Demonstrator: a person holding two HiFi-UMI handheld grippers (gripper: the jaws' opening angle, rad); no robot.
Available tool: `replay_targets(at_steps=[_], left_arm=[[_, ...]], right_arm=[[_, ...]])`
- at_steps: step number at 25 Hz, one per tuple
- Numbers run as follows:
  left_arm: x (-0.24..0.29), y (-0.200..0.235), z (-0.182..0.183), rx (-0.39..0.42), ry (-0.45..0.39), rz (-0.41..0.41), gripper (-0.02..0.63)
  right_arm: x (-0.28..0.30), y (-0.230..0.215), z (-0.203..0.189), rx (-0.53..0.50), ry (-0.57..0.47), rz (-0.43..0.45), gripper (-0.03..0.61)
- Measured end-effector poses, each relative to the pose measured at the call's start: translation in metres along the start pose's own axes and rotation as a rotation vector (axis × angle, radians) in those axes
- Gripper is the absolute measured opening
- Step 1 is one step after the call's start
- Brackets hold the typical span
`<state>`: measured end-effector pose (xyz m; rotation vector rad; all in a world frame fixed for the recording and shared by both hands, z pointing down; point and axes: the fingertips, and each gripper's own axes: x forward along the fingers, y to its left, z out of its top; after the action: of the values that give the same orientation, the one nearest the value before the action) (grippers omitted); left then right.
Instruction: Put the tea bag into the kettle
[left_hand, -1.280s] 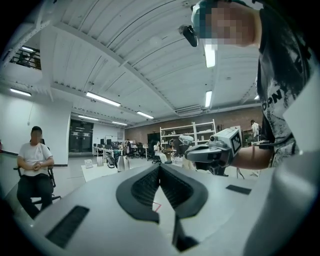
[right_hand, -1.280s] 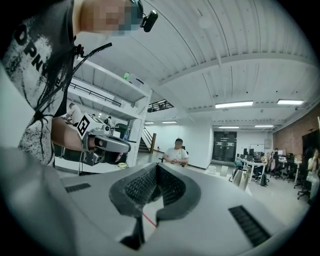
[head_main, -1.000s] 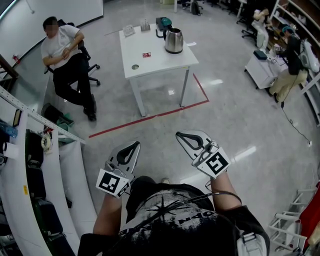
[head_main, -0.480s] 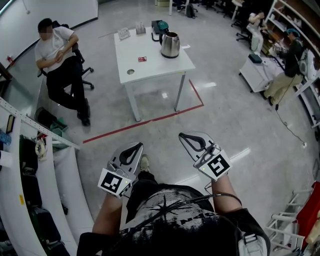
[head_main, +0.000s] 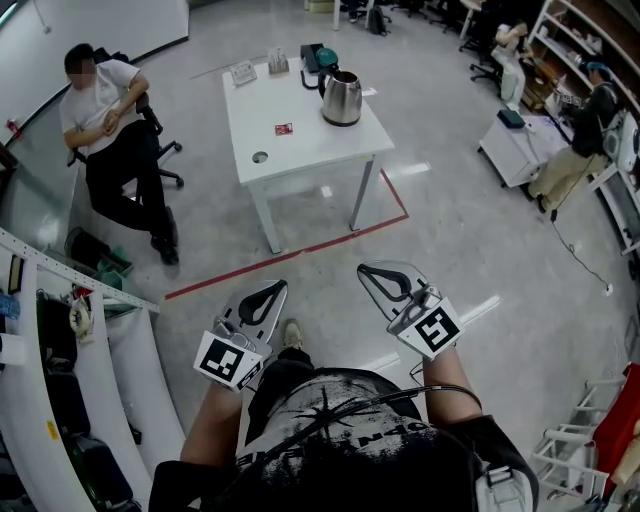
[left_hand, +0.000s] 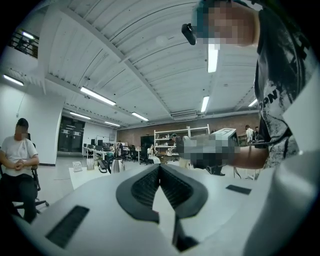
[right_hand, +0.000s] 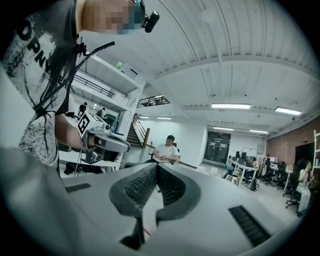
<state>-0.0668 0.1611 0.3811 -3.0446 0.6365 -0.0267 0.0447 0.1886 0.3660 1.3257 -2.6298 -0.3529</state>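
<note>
Kettle (head_main: 343, 99) shiny steel, dark handle, on white table (head_main: 318, 143).

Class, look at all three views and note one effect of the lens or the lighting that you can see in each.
Head view: the glossy floor mirrors the overhead lights as white patches. Left gripper view: the fisheye leaves black rounded corners, and the strip light burns out to plain white. Right gripper view: the same black corners, and the ceiling beams bend into curves.
</note>
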Motion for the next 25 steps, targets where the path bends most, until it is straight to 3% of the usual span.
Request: replay_targets(at_steps=[12,25], left_arm=[[0.049,0.102,0.004,-0.005,-0.013,-0.114,0.011],[0.076,0.201,-0.001,-0.009,-0.044,-0.173,0.010]], right_arm=[[0.092,-0.058,-0.012,0.006,0.053,-0.079,0.009],[0.185,-0.100,-0.015,-0.012,0.061,-0.141,0.009]])
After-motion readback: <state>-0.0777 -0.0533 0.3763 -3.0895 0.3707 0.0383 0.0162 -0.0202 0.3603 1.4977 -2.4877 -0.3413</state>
